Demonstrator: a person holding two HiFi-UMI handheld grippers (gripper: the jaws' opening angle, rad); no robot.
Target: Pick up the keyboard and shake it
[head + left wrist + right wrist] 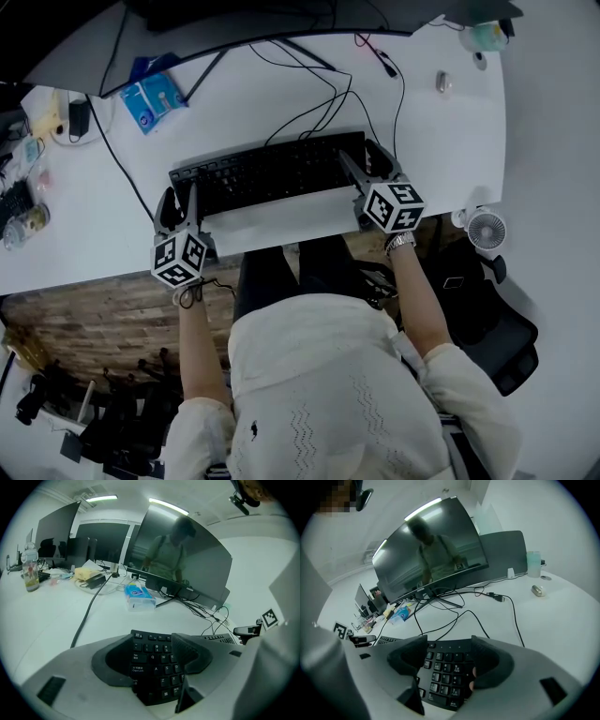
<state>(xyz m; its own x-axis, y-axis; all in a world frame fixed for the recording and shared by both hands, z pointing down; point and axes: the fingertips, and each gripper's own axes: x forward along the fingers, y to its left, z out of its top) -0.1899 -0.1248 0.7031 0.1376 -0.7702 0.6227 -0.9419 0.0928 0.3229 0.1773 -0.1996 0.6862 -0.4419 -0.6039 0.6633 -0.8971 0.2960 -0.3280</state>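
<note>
Head view showed the black keyboard (272, 173) lying flat on the white surface (450, 131), close to its near edge and straight in front of me, with its cable (323, 98) running off the back toward the monitor (436, 550).

My left tongs (181, 199) sat at the keyboard's left end and my right tongs (364, 155) at its right end, both angled down. In the left gripper view the tongs stood wide apart, with the left-hand letter keys between them and the pads not pressing on anything. In the right gripper view the tongs were likewise spread, with the number pad between them and nothing gripped. So both were empty, and the keyboard was not yet lifted.

I judged the keyboard to be a stiff, fairly light plastic slab, long enough that a grip at one end alone would let it sag or twist. One hold at each short end looked right to me, biting on the frame edge rather than on the keys, which would give under the pads. The smooth casing could slip during a shake, so a firm pinch seemed wise. The cable looked slack, though it might tug if I raised the keyboard high.
</note>
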